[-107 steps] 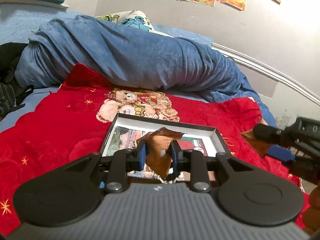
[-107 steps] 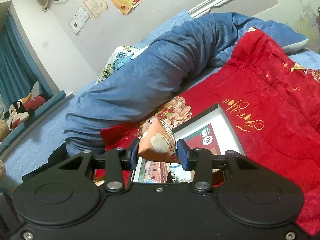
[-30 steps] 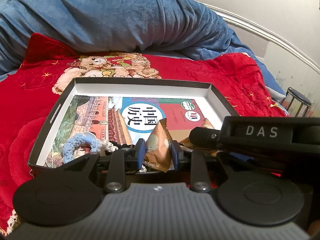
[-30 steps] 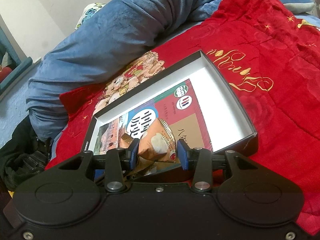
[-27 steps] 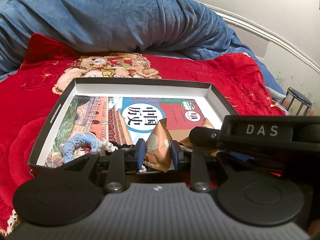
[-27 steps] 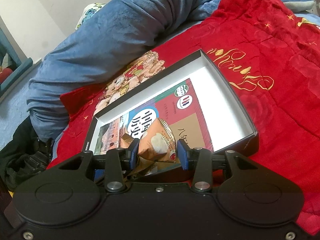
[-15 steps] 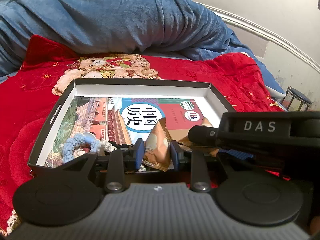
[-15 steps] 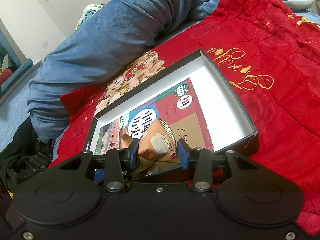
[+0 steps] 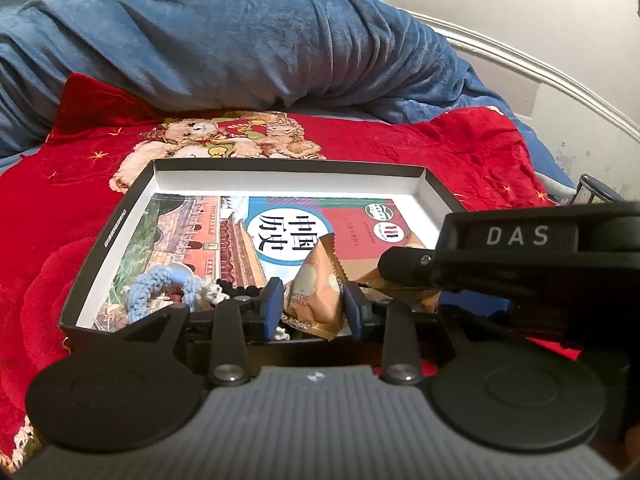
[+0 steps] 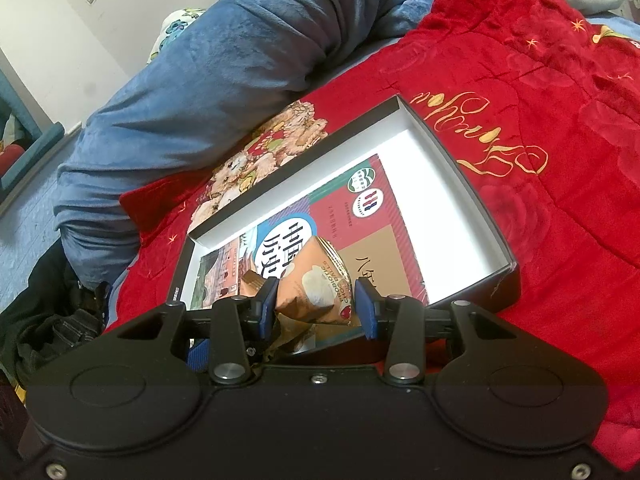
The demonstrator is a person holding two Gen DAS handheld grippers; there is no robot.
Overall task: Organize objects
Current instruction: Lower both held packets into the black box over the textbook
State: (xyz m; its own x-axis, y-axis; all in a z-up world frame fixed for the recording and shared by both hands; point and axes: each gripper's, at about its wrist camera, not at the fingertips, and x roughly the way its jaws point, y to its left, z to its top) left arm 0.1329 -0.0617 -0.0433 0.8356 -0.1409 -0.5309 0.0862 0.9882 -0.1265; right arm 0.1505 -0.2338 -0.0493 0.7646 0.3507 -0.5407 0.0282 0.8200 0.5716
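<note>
Red bedding with gold stars and a teddy-bear print (image 9: 224, 140) covers the bed, and a rumpled blue blanket (image 9: 240, 48) lies bunched behind it against a pale wall. On the red quilt (image 10: 540, 200) sits a shallow black box (image 9: 116, 224) with white inner walls. Flat on its floor lies a textbook (image 9: 248, 220) whose cover shows a palace wall and, in a white circle, the characters 中国历史. A blue and white crocheted piece (image 9: 160, 284) and a string of dark beads (image 9: 240, 290) rest at the box's near edge.

The left gripper (image 9: 314, 304) is clamped on an orange snack packet (image 9: 316, 292) — partial print reads "…OTIC …BALLS" — held upright between the blue pads just over the box's near rim. To its right, the other tool's black body carries the label "DAS" (image 9: 516, 236).

In the right wrist view, the right gripper (image 10: 316, 304) stands with a second orange packet (image 10: 316, 284) between its fingers; the left pad touches it, the right pad shows a slight gap, so I cannot tell whether it grips. Its print reads "PROBIOTIC…". This packet hangs over the box's near part, above the textbook (image 10: 360, 208).
</note>
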